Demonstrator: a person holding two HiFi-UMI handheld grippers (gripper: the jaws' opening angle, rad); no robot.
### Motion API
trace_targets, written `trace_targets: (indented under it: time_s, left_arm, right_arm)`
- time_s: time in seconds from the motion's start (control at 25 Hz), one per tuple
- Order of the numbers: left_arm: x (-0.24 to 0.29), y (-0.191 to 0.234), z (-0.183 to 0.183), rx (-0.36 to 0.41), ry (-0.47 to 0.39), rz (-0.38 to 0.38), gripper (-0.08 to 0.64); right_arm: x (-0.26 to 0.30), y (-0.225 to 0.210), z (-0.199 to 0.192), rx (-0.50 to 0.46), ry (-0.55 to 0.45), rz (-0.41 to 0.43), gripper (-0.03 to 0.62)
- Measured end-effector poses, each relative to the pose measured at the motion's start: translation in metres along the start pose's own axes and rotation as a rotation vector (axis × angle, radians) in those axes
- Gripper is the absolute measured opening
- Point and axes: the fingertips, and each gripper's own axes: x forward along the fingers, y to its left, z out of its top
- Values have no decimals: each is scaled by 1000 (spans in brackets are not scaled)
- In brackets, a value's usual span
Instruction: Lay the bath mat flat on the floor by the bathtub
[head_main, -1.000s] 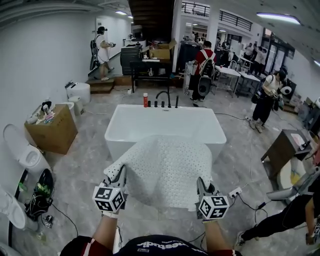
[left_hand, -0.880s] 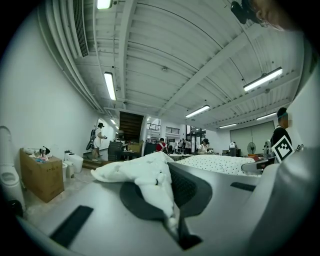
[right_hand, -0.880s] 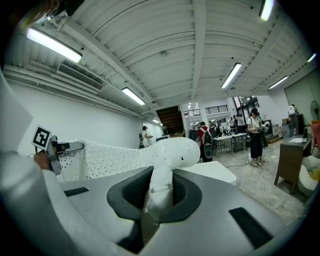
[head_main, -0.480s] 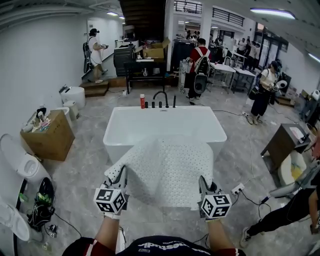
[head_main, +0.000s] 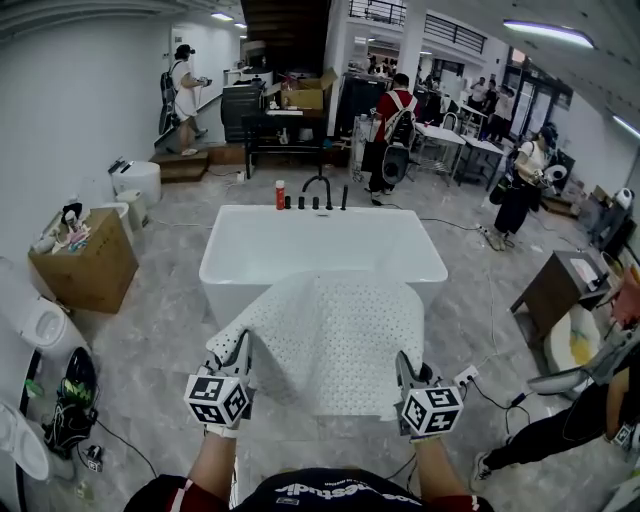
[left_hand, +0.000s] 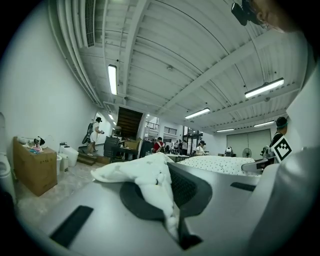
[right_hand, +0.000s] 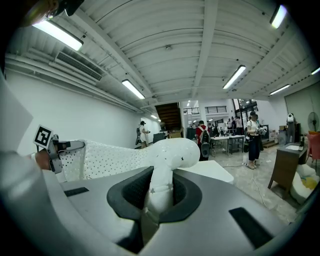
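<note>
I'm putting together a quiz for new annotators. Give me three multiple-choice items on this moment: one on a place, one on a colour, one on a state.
1. Where does the mat's far end lie?
A. flat on the floor
B. over the tub's near rim
C. on a box

2. What colour is the bottle on the tub's far rim?
A. red
B. blue
C. green

3. How do the tongs stand?
A. both open and empty
B. only one shut on the mat
C. left tongs and right tongs each shut on a mat corner

Key:
1 B: the head view shows the mat draped over the rim.
2 A: the bottle's body is red.
3 C: each gripper view shows white mat pinched between the jaws.
</note>
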Motion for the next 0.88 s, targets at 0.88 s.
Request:
trace_targets:
  time_s: [0.88]
  left_arm:
    - [25,23,-4,-8,12,37,20]
  right_arm:
    - [47,-7,8,-1,8,46,43]
